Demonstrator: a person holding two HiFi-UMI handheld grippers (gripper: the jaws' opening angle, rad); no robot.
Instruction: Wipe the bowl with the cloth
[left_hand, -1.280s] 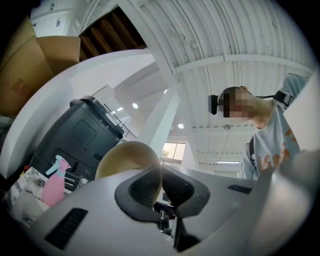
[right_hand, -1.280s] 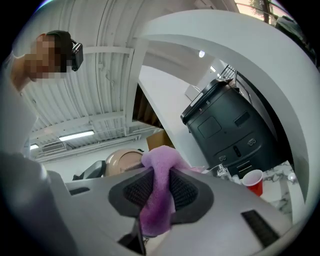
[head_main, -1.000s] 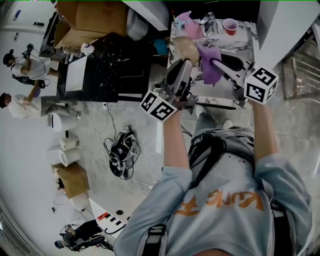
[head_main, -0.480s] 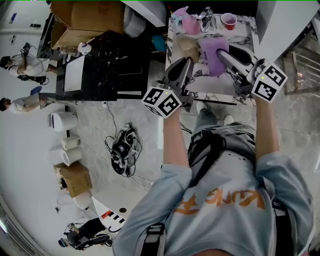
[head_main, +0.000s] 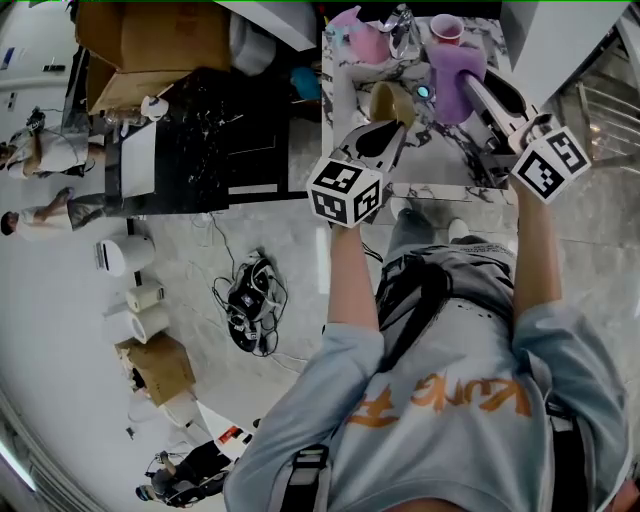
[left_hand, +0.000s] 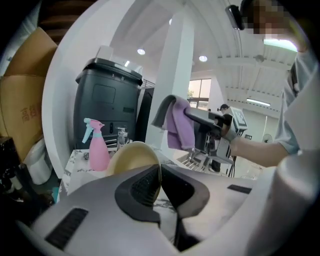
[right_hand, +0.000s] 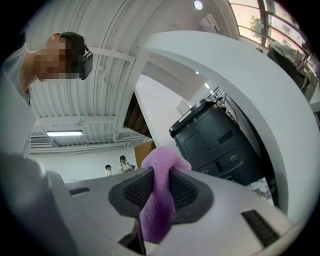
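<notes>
My left gripper (head_main: 392, 122) is shut on the rim of a tan bowl (head_main: 388, 100), held up above the marble counter (head_main: 440, 165). In the left gripper view the bowl (left_hand: 131, 156) stands on edge, its rim pinched between the jaws of the left gripper (left_hand: 160, 185). My right gripper (head_main: 470, 85) is shut on a purple cloth (head_main: 453, 78), which hangs to the right of the bowl and apart from it. The cloth (right_hand: 160, 200) is squeezed between the pads of the right gripper (right_hand: 161, 192) in the right gripper view. From the left gripper view the cloth (left_hand: 180, 127) dangles off the other gripper.
At the counter's far end stand a pink spray bottle (head_main: 362, 42), a tap (head_main: 402, 30) and a red cup (head_main: 445, 28). A dark bin (left_hand: 107, 107) stands behind the spray bottle (left_hand: 98, 146). Cardboard boxes (head_main: 150, 45) and a black table (head_main: 200, 130) are to the left; cables (head_main: 245, 300) lie on the floor.
Both grippers have lifted and moved apart: the cloth, which lay against the bowl a second ago, now hangs clear to its right. The bowl has tipped on edge.
</notes>
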